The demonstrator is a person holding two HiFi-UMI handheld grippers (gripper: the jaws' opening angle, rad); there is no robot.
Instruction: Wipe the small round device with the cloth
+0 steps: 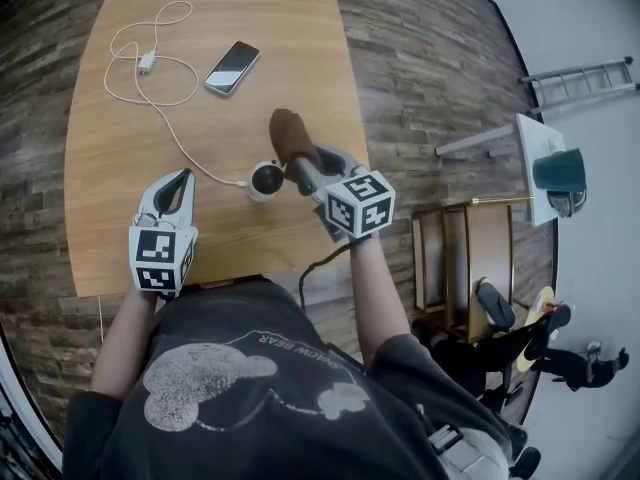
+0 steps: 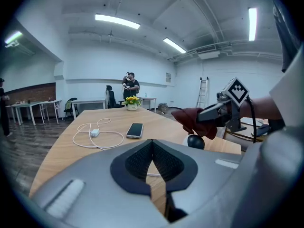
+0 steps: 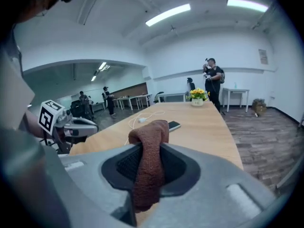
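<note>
Small round device [image 1: 267,179] sits on the wooden worktop [image 1: 110,138], with a white cable [image 1: 222,180] running up to it. A brown cloth [image 1: 289,133] is just beyond and above the device; contact unclear. The cloth is pinched in the right claw [image 1: 298,164], jaws clamped on it. The left claw [image 1: 184,178] is left of the device, not touching it, jaws pressed together with nothing between. A phone [image 1: 232,67] lies well beyond the device.

We find the small round device [image 1: 267,180], a white body with a dark rounded face, standing upright on the wooden table [image 1: 110,248] near its front edge. The cloth [image 1: 290,136], brown and bunched, is clamped between the jaws of the right gripper [image 3: 148,175] and sits just beside the device.
</note>
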